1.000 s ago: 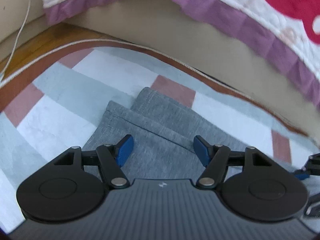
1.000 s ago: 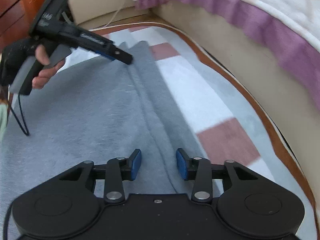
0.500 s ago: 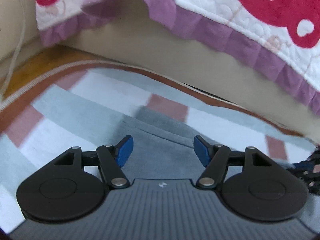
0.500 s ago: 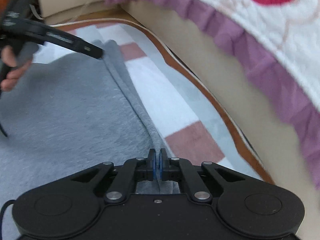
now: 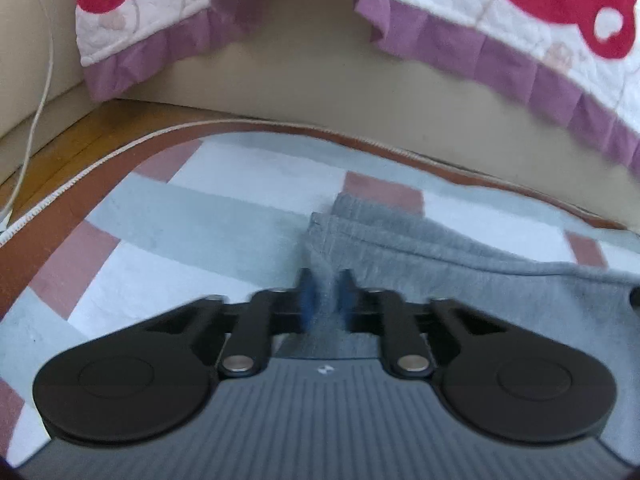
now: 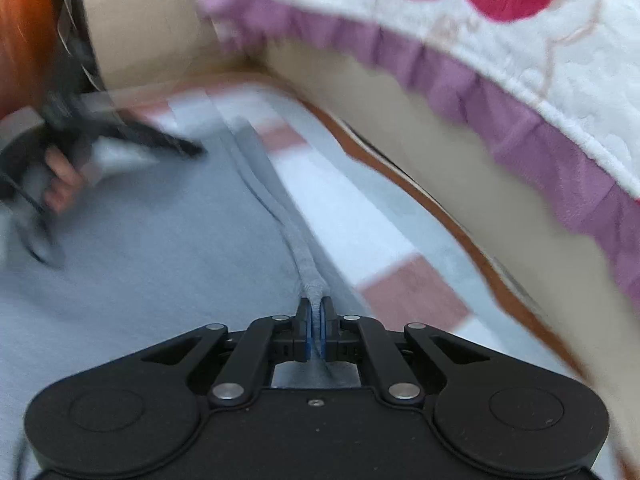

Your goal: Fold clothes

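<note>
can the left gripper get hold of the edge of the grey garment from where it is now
Probably yes. The left gripper already has the grey garment bunched between its nearly closed fingers, with nothing in the way. Motion blur hides whether the grip is firm. The right gripper is shut on the same edge.

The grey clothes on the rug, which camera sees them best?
The right wrist view: the grey clothes spread wide over the rug, their folded edge pinched in the right gripper. The left wrist view shows only one layered corner at the left gripper.
</note>
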`<state>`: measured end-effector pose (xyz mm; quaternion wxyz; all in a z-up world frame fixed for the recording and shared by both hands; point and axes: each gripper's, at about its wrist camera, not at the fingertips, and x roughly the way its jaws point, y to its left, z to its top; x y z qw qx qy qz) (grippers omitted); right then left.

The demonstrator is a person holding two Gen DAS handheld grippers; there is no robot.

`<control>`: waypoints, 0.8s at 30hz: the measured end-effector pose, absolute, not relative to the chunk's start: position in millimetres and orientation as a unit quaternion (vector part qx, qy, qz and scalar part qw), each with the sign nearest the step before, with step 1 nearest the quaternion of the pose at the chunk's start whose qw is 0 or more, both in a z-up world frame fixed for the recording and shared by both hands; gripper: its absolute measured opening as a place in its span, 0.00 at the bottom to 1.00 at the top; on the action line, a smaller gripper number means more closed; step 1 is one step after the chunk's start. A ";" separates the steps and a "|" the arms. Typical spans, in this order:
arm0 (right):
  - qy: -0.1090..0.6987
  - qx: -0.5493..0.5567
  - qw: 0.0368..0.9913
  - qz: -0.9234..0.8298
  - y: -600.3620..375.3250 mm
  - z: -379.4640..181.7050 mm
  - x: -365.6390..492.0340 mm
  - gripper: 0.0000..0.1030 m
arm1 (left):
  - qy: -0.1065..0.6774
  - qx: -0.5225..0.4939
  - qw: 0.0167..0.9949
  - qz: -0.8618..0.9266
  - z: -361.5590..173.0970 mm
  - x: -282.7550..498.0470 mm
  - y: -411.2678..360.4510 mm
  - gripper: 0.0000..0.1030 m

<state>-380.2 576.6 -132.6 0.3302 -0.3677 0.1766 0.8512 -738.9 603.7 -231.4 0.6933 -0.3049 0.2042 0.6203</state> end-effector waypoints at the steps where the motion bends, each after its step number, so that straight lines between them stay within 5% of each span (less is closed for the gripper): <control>1: 0.169 -0.367 0.334 0.851 571.3 -133.2 -381.5 0.04 | 0.187 -0.313 0.693 0.621 -227.2 -743.3 602.9 0.06; 7: 0.142 -0.350 0.369 0.849 562.9 -122.1 -383.6 0.04 | 0.164 -0.248 0.712 0.636 -196.2 -733.5 596.6 0.06; 12: 0.164 -0.412 0.378 0.812 584.6 -141.8 -377.8 0.07 | 0.208 -0.246 0.697 0.641 -223.1 -720.0 617.2 0.06; 15: 0.187 -0.406 0.378 0.810 587.1 -137.0 -333.4 0.21 | 0.238 -0.231 0.690 0.643 -233.5 -712.8 619.8 0.06; 18: 0.192 -0.422 0.367 0.806 578.6 -122.4 -281.3 0.20 | 0.231 -0.237 0.690 0.643 -229.3 -715.9 620.9 0.06; 24: 0.282 -0.410 0.512 0.700 542.3 -130.5 -165.9 0.28 | 0.241 -0.240 0.685 0.645 -231.9 -713.8 621.4 0.06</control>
